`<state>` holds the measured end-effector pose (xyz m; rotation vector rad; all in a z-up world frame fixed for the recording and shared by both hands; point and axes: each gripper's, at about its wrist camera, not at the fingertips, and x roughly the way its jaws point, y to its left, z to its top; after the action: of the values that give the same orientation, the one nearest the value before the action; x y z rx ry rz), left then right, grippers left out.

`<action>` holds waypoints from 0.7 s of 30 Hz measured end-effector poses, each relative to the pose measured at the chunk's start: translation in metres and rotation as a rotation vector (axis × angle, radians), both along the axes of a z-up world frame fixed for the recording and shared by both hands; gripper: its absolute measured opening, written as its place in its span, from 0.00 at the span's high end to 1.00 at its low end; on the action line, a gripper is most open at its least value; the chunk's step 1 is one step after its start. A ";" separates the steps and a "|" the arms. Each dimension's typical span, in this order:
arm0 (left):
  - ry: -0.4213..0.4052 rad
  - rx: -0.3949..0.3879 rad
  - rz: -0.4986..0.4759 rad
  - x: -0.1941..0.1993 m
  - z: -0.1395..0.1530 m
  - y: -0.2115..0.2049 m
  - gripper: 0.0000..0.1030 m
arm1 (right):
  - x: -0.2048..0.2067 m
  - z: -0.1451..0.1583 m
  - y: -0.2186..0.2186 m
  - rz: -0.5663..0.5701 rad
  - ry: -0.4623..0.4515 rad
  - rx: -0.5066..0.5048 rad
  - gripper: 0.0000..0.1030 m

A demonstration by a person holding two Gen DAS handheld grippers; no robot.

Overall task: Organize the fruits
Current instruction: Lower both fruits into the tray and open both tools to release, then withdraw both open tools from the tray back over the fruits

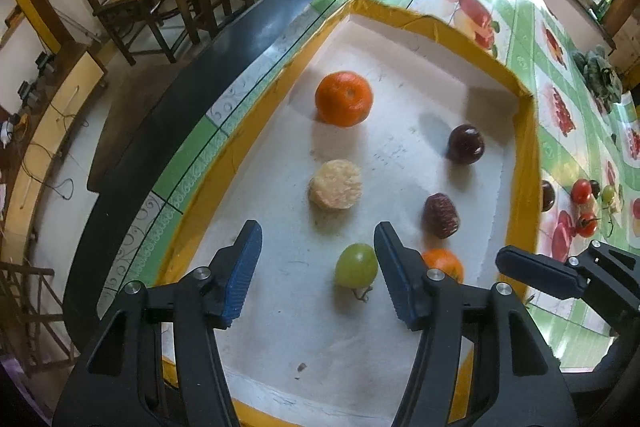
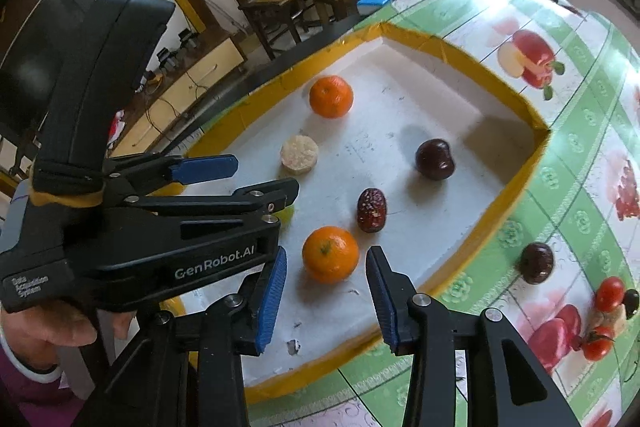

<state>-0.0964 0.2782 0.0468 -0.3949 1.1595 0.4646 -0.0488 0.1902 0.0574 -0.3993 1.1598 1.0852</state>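
On the body of the left gripper [image 2: 240, 183], seen from the right wrist, the words "GenRobot.AI" are printed in white, and a smaller label beside them is too blurred to be read. Both grippers are held with jaws spread and nothing between them: the left one is placed over the green grape [image 1: 356, 265], and the right gripper [image 2: 326, 301] just before the near orange [image 2: 330, 254]. In the white tray [image 1: 400, 15] with yellow rim are also kept a second orange [image 1: 344, 99], a pale round piece [image 1: 335, 184], a red date [image 1: 441, 215] and a dark plum [image 1: 466, 144], while another dark fruit [image 2: 537, 263] and 2 small tomatoes [image 2: 609, 294] are left outside on the fruit-printed tablecloth [image 2: 580, 131].
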 end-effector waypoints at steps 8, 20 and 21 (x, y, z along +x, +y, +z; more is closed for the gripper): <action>-0.043 0.005 -0.035 0.007 0.021 -0.018 0.42 | 0.008 0.016 -0.035 -0.070 -0.022 0.029 0.61; -0.074 -0.035 -0.184 0.037 0.037 -0.079 0.42 | 0.034 0.026 -0.120 -0.240 -0.043 -0.001 0.60; -0.075 -0.041 -0.199 0.040 0.038 -0.084 0.41 | 0.037 0.027 -0.129 -0.261 -0.042 -0.003 0.60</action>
<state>-0.0564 0.1940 0.0845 -0.3258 1.1243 0.2505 -0.0117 0.0612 0.0840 -0.2631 1.1409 0.8444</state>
